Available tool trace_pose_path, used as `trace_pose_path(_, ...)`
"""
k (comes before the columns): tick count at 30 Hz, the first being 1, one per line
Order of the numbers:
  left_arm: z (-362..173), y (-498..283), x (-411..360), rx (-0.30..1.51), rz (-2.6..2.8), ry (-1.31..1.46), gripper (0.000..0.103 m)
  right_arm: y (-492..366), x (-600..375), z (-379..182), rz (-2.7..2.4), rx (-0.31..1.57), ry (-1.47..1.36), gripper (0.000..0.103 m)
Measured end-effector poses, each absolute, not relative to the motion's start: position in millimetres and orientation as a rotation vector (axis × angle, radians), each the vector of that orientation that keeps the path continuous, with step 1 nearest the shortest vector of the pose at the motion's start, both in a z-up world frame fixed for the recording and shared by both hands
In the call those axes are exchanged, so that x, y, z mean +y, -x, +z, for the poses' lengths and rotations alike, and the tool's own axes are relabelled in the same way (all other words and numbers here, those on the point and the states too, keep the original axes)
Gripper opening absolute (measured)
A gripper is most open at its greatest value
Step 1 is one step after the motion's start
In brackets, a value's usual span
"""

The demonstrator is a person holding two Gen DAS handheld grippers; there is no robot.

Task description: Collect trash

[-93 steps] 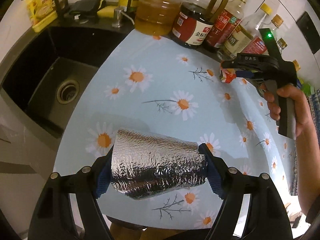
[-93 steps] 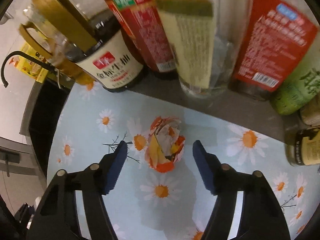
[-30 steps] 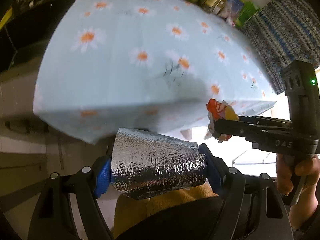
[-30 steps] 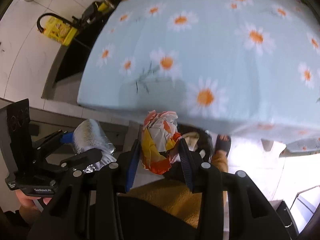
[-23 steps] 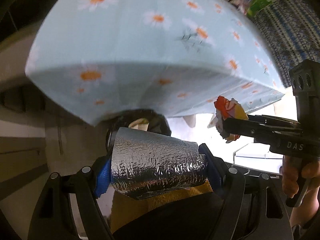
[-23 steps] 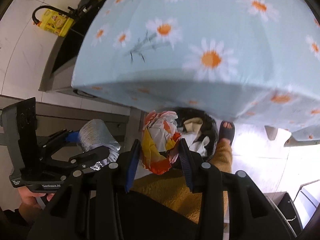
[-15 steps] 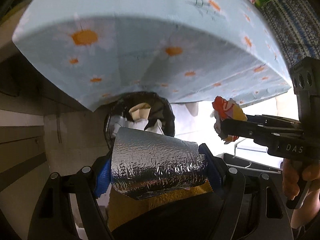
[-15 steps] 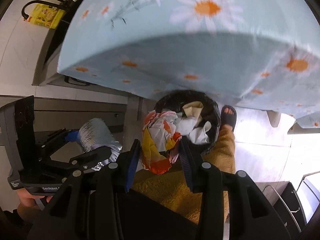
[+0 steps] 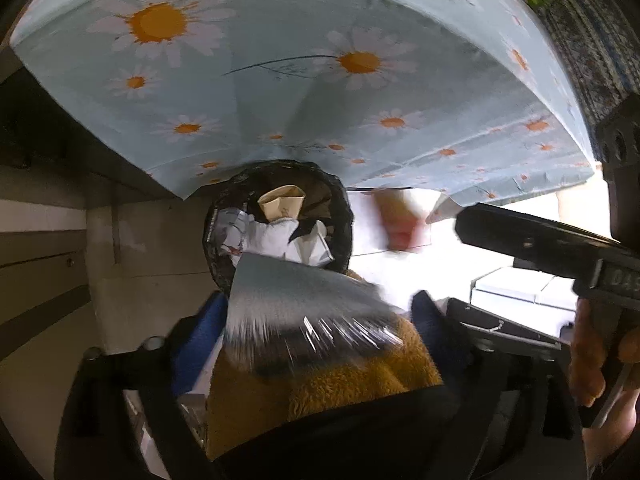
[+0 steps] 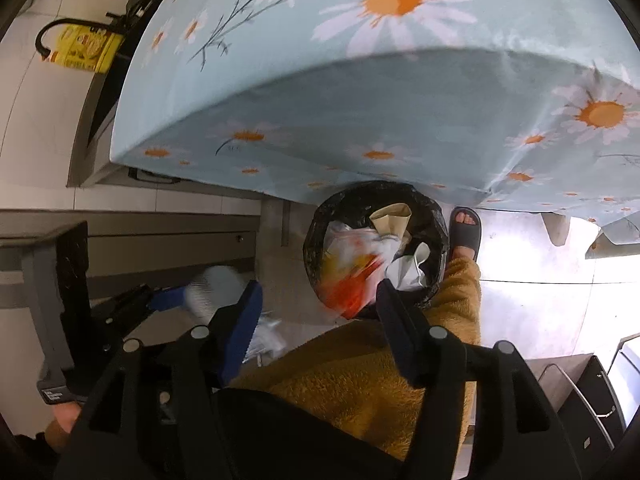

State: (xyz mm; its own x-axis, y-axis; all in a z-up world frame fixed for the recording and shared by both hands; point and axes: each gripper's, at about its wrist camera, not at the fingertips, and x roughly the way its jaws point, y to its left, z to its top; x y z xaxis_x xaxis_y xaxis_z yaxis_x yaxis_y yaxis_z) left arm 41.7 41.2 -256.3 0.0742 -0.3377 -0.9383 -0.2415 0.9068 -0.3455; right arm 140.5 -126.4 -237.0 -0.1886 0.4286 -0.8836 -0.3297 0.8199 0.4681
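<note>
A black-lined trash bin (image 9: 340,216) (image 10: 434,216) stands on the floor under the table edge and holds paper and wrappers. My left gripper (image 9: 316,316) has its jaws apart, and a crumpled silver foil piece (image 9: 296,292) is blurred between them, loose and dropping over the bin. In the right wrist view the foil (image 10: 214,284) shows at the left gripper's tips. My right gripper (image 10: 318,304) is open above the bin. The red and yellow crumpled wrapper (image 10: 352,276) is blurred and falling into the bin; it also shows in the left wrist view (image 9: 400,224).
The daisy tablecloth (image 9: 280,80) (image 10: 360,100) hangs over the bin. A person's yellow fleece leg (image 10: 380,360) and grey slipper (image 10: 464,232) are beside the bin. Grey cabinet fronts (image 10: 140,240) stand to the left.
Both grippers opened above the bin. The wrapper left the right gripper and is falling in; the foil came loose from the left gripper.
</note>
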Motion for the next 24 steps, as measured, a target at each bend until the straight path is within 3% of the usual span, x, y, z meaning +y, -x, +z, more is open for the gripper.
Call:
trace_pose_path(14, -251, -43, 44, 1.512, -0.075, 0.471, 0.093, -144, -140, -228, 0.641, 1.604, -0.111, 0.060)
trace_pose_path(24, -199, -53, 49, 1.399, -0.064, 0.424, 0.093, -141, -149, -197, 0.622, 1.532, -0.115, 0.060)
